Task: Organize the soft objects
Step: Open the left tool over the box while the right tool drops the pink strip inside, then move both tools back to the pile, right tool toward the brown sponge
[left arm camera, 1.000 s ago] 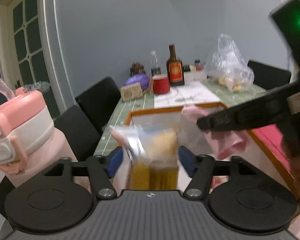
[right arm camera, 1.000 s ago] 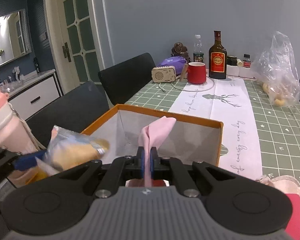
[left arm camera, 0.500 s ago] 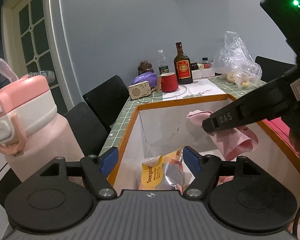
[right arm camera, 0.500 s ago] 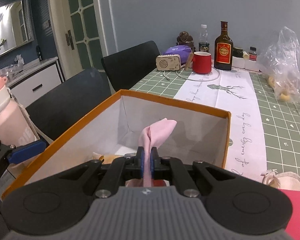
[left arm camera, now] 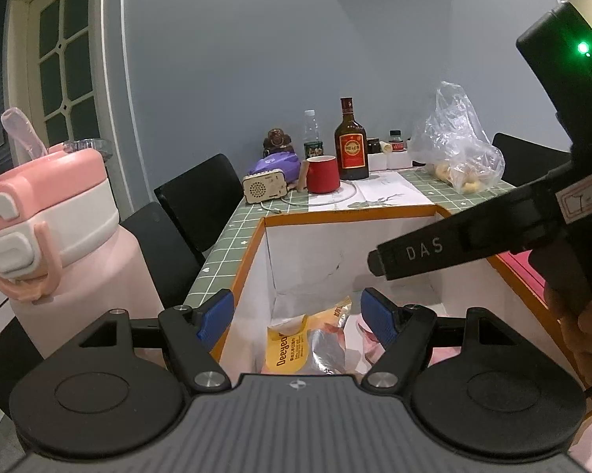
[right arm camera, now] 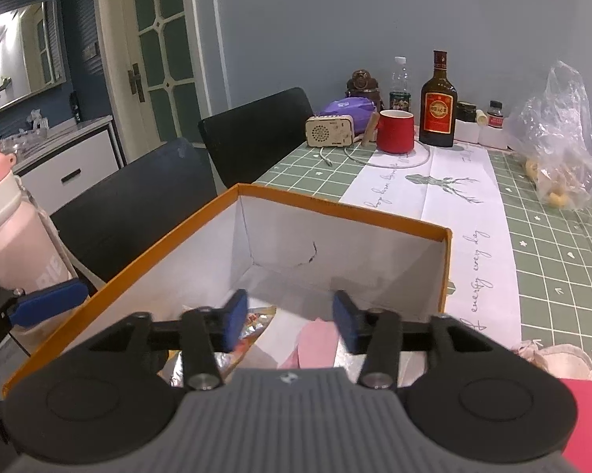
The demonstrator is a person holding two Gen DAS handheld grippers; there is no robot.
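Pink cloth, one, snack packet, perhaps one

1. Grey-blue wall fills the upper frame.
2. Glazed door at upper left, mirror beside it.
3. Black chairs line the green-checked table.

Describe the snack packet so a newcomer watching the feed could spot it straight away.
Find the orange-rimmed box with white inner walls at the near end of the green table. The snack packet lies on its floor, toward the left wall. It is crinkly yellow and silver foil with printed lettering, unlike the plain soft pink cloth lying beside it.
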